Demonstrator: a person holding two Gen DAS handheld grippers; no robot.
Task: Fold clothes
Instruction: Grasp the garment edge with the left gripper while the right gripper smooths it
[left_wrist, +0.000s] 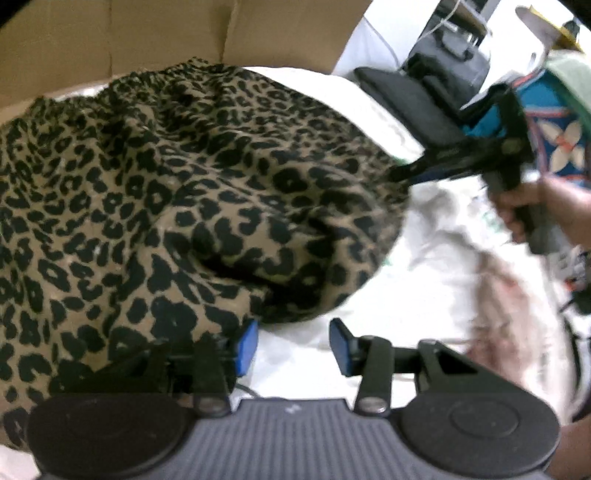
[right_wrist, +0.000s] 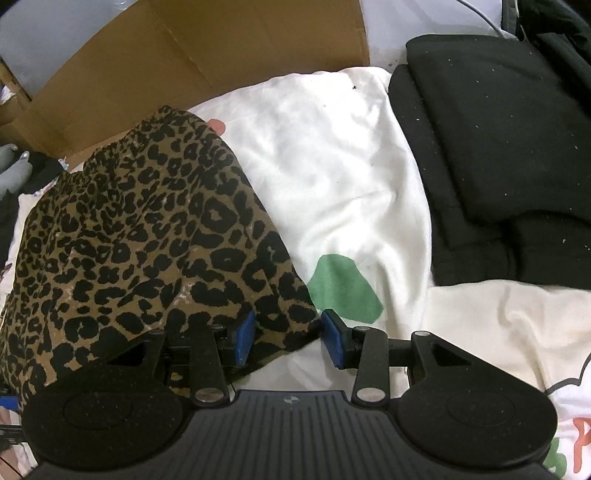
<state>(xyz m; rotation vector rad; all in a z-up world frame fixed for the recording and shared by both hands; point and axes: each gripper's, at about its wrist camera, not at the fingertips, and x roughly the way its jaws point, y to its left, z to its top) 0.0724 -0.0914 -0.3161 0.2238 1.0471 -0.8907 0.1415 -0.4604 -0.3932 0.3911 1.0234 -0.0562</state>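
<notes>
Because the leopard-print garment (right_wrist: 140, 236) is light, limp and bunches readily, we take it by its edge, where the right gripper (right_wrist: 288, 341) straddles fabric unclamped and the left gripper (left_wrist: 291, 347) stands released beside it

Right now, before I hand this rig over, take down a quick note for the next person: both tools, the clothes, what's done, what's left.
Left tool: open, nothing between its pads, beside the edge of the leopard-print garment.
Right tool: a corner of the garment sits between its pads; whether it is clamped is unclear.
Garment: bunched and unfolded on the white cloth.
Done: a folded black stack lies to the right.
Left: flatten and fold the leopard-print garment.
</notes>
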